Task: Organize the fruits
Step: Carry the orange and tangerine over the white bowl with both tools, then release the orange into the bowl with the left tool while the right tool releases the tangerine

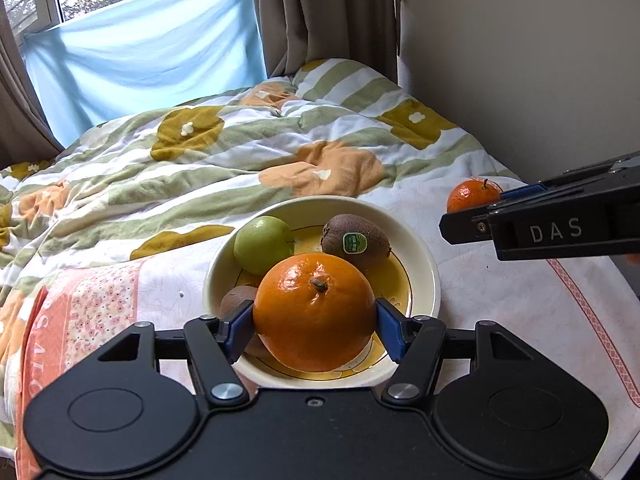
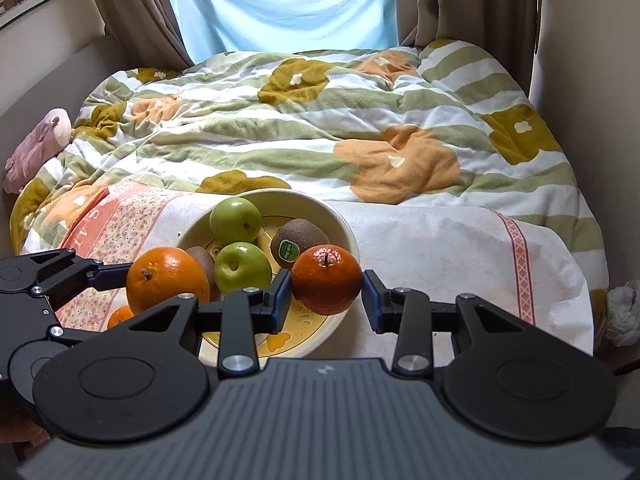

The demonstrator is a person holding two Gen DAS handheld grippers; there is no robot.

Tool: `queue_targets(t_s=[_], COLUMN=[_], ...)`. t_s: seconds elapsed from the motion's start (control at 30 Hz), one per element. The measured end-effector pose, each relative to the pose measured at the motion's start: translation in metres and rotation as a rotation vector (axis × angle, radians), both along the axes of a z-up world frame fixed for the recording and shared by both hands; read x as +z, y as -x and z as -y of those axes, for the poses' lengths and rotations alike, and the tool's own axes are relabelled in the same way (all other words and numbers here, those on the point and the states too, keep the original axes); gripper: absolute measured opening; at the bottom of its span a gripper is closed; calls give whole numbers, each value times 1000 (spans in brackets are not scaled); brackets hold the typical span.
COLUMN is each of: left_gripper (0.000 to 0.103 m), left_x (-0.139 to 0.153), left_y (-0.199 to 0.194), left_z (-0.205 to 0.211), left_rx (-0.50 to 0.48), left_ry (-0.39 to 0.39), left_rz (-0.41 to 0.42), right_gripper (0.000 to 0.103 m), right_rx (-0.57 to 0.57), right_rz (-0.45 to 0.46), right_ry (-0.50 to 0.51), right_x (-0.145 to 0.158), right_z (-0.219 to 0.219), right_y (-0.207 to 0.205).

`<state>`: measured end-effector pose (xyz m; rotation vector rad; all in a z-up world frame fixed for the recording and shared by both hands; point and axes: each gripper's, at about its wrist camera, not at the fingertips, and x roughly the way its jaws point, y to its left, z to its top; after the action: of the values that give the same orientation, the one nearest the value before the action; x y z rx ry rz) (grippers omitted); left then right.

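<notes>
Both tongs grip fruit above the bowl (image 2: 348, 236): left gripper (image 1: 315, 328) clamps my large orange (image 1: 315, 312), right gripper (image 2: 326, 294) the small tangerine (image 2: 326, 280), both firm, rounded, smooth-skinned, best pinched across the widest middle.

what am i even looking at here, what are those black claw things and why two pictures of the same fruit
The black claws are hand-held grippers, one in each of a person's hands, each with a camera looking forward along its two fingers. So each picture is one gripper's own view.

The left gripper is clamped on a large orange, held over a cream bowl. The right gripper is clamped on a smaller, darker orange; it also shows at the right edge of the left picture.

The bowl sits on a white cloth spread over a flowered quilt on a bed. In it lie two green apples and, a stickered kiwi and another kiwi. A small orange fruit peeks out beside the bowl.
</notes>
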<state>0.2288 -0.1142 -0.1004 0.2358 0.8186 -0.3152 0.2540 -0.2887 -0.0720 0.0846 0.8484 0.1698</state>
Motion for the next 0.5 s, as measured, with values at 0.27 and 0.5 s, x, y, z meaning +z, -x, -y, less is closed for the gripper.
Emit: queue_targets(t_s=[0.27,0.5], left_gripper=[68,92], left_x=[-31,-29], left_y=[-11,-7], left_z=[8,12], left_rx=[-68,-114], left_ry=[-36,-39], left_rz=[-39,19], right_gripper=[53,53], right_rx=[-23,-37], right_rz=[-53,-71], right_ry=[1,6], right_x=[-22,-30], right_z=[-8,-10], right_y=[-18,-21])
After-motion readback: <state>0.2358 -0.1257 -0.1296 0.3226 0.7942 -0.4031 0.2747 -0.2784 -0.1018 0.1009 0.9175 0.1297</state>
